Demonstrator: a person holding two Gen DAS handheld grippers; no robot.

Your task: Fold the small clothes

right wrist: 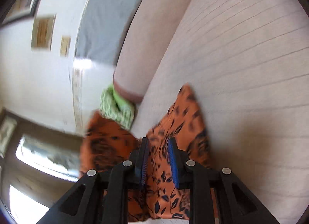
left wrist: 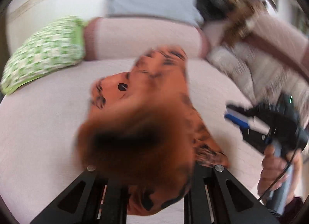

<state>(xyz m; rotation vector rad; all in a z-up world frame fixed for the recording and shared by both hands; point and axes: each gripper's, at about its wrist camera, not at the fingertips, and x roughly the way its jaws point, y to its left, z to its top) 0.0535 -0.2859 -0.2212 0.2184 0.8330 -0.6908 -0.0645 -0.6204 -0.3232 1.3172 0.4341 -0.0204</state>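
A: The right tongs stand a little apart, with the orange leaf-print garment between the blue pads. Are they pinching it?

B: That cannot be told; the cloth runs through the gap, but a gap still shows.

A: And the left tongs?

B: Their tips are hidden under a blurred bunch of the same garment, so their grip cannot be told either. The cloth seems draped over them, likely lifted so it hangs free for a fold.

A: Where does it lie?

B: Partly raised above the pink sofa seat, the far end trailing on it. The green checked cushion sits by the armrest, well apart.
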